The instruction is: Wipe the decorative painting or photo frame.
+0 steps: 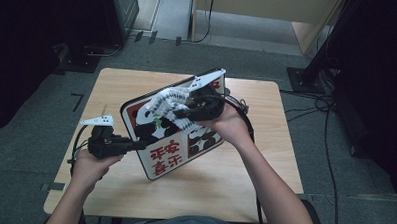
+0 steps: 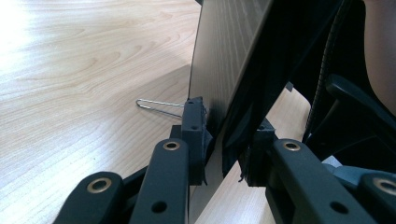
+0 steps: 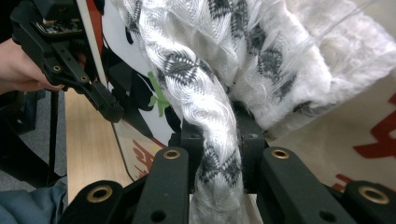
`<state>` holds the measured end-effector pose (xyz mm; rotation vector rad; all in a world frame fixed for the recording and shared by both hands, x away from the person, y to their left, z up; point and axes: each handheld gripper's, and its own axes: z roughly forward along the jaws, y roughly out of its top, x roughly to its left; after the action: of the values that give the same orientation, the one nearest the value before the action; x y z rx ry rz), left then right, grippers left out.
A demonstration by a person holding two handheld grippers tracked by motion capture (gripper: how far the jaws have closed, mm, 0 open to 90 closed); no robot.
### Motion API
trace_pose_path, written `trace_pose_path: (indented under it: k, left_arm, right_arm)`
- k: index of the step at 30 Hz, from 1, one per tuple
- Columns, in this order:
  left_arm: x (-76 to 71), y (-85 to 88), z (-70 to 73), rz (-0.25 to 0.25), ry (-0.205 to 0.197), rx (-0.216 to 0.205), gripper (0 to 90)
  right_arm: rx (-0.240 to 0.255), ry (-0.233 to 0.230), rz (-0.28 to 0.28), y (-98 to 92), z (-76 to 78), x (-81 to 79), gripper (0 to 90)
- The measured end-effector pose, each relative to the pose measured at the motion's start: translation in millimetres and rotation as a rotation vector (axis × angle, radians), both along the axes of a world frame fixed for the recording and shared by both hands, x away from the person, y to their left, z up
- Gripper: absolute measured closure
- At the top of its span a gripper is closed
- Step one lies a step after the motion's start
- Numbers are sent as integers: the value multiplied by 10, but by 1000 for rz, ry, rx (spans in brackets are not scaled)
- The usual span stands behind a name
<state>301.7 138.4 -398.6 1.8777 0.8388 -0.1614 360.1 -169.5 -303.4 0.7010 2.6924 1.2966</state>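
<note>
Clearly red characters on the panda board.

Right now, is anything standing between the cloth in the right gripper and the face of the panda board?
Nothing visible does. The right gripper is shut on the white patterned cloth, which already lies against the panda board. The left gripper clamps the board's edge off to the side, clear of the cloth.

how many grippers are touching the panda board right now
2. The left gripper clamps the panda board at its left edge; the right gripper presses a white cloth onto its face.
</note>
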Motion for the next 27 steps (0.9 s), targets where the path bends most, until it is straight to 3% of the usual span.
trace_pose_path:
  k: [27]
  left_arm:
    - [1, 3, -4, 2, 1, 0, 756]
  right_arm:
    - [8, 33, 5, -24, -237, -45, 791]
